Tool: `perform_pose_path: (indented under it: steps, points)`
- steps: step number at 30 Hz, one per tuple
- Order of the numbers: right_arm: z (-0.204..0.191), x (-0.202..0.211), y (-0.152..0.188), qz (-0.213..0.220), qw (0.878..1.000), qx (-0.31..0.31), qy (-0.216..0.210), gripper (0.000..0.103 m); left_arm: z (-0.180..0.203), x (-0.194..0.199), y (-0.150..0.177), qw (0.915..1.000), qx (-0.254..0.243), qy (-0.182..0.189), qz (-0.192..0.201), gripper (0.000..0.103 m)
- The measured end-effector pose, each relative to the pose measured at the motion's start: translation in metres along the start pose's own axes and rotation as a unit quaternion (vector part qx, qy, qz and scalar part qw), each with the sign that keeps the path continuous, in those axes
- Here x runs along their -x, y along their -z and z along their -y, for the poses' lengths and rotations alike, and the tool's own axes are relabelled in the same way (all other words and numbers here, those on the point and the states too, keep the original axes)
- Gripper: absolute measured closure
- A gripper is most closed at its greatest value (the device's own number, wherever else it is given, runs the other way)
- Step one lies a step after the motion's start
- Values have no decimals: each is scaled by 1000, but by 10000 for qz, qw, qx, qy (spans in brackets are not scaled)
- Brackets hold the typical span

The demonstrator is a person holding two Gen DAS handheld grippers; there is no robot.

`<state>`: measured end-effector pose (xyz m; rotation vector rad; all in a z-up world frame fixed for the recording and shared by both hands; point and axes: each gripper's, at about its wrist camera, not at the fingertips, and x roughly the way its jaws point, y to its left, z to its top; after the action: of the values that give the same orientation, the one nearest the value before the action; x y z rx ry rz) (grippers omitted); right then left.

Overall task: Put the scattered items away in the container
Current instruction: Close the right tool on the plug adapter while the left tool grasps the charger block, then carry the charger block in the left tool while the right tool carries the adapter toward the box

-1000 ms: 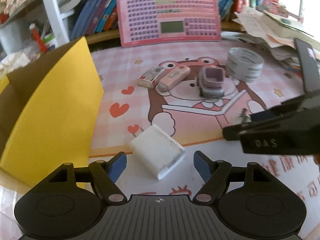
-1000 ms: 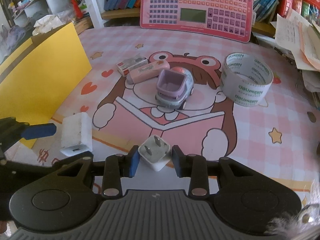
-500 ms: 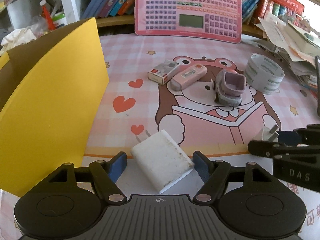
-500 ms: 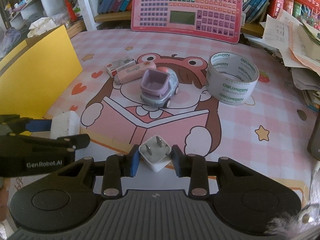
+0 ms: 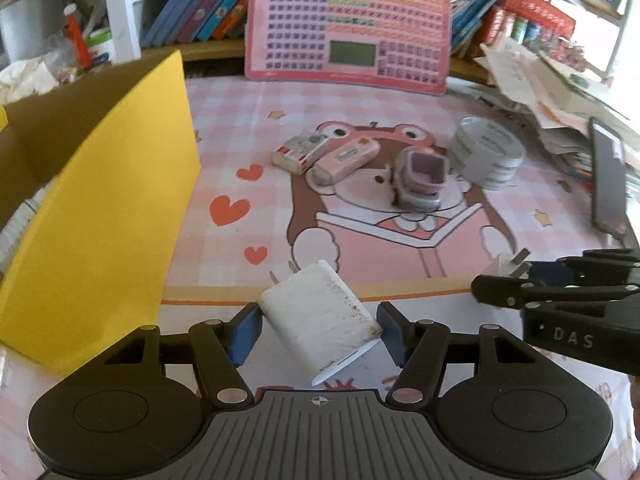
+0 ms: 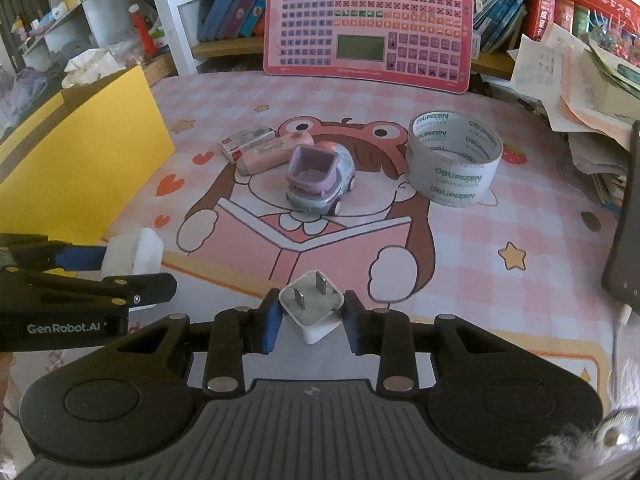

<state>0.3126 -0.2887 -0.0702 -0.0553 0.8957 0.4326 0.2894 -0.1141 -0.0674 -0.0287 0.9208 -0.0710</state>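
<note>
My left gripper (image 5: 318,330) is shut on a large white charger (image 5: 320,318), held just above the mat; it also shows in the right wrist view (image 6: 134,256). My right gripper (image 6: 312,318) is shut on a small white plug adapter (image 6: 312,308), prongs pointing forward. The yellow cardboard box (image 5: 104,216) stands at the left, its open top partly seen. On the mat lie a small red-white box (image 6: 248,142), a pink case (image 6: 272,152), a purple toy car (image 6: 318,180) and a tape roll (image 6: 454,158).
A pink keyboard toy (image 6: 368,20) leans against the bookshelf at the back. Stacked papers (image 6: 580,92) and a dark phone (image 6: 628,224) with a cable lie at the right. The two grippers are side by side near the mat's front edge.
The left gripper's jaws have come in onto the large white charger and lifted it slightly. The right gripper keeps hold of the small plug adapter.
</note>
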Motion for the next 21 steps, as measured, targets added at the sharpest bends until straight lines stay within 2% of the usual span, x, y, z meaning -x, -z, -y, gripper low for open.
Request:
perform_pose_path:
  steps: [4,12,21]
  points:
    - [-3,11,8,-16,10000,-83,-31,73,3,12,4,9998,-154,137,8,40]
    - [-19,37,27,16,9999,-155,-38,73,2,36,19,9988,-142,472,8,40]
    - [-43,62,46,22,9998,-117,146,73,0,61,36,9964,-365,748,160,40]
